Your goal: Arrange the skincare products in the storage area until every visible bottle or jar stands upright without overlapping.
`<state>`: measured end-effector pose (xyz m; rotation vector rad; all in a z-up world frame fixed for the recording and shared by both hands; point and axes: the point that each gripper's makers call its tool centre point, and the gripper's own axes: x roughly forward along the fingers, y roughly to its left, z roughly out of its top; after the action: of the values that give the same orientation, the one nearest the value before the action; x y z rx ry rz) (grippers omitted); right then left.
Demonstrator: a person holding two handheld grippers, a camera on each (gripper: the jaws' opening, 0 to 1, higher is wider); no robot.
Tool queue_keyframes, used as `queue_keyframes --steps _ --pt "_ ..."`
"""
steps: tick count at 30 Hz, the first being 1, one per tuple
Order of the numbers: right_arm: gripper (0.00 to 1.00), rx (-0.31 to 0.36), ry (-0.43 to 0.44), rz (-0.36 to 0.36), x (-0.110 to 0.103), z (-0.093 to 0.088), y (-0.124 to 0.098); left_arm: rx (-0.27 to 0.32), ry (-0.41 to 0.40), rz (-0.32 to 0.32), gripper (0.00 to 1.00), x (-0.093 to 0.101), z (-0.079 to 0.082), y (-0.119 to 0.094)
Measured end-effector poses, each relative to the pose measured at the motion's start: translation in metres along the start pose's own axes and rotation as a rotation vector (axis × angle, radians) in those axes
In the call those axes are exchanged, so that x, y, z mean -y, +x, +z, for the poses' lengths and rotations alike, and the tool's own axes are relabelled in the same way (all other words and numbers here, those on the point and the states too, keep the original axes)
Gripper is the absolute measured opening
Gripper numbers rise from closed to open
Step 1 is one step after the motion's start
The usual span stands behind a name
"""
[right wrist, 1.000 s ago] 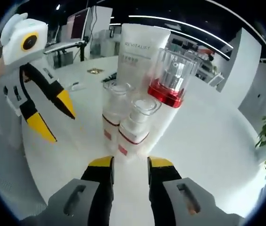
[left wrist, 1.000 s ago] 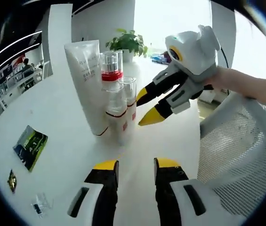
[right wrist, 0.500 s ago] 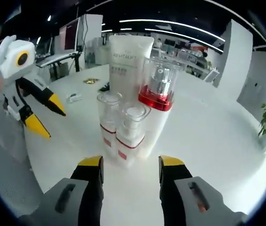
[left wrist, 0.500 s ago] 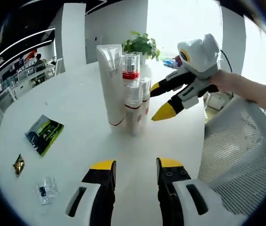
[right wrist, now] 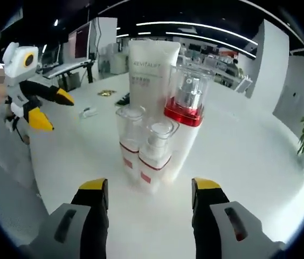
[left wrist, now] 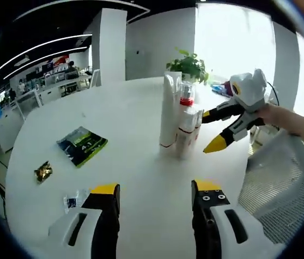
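Four skincare containers stood upright, tightly clustered on the white tabletop (right wrist: 260, 162): tall tube (right wrist: 151, 67), red-collared bottle (right wrist: 186, 116), two small pump bottles (right wrist: 153, 156). Judged light, smooth, tippy; best gripped low on the body. Left gripper (left wrist: 154, 189) and right gripper (right wrist: 148, 186): fingers spread wide, holding nothing. Versus half a second earlier, both had backed away and their fingers had opened wider.

One tube (right wrist: 152, 67), seemingly three bottles (right wrist: 153, 156)
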<state>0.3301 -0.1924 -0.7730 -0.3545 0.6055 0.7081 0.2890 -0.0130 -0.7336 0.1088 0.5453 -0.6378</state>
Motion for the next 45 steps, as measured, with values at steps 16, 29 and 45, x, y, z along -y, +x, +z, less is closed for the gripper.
queue_keyframes --steps 16,29,45 --pt "0.86 0.008 0.005 0.008 -0.011 0.002 -0.009 0.043 -0.005 0.099 0.72 -0.030 0.004 -0.038" --pt "1.00 0.077 -0.017 -0.044 -0.023 0.031 -0.041 0.054 -0.004 0.125 0.81 -0.032 0.010 -0.055" --pt "1.00 0.122 0.003 -0.038 -0.043 0.049 -0.058 0.066 -0.010 0.100 0.97 -0.026 0.009 -0.069"
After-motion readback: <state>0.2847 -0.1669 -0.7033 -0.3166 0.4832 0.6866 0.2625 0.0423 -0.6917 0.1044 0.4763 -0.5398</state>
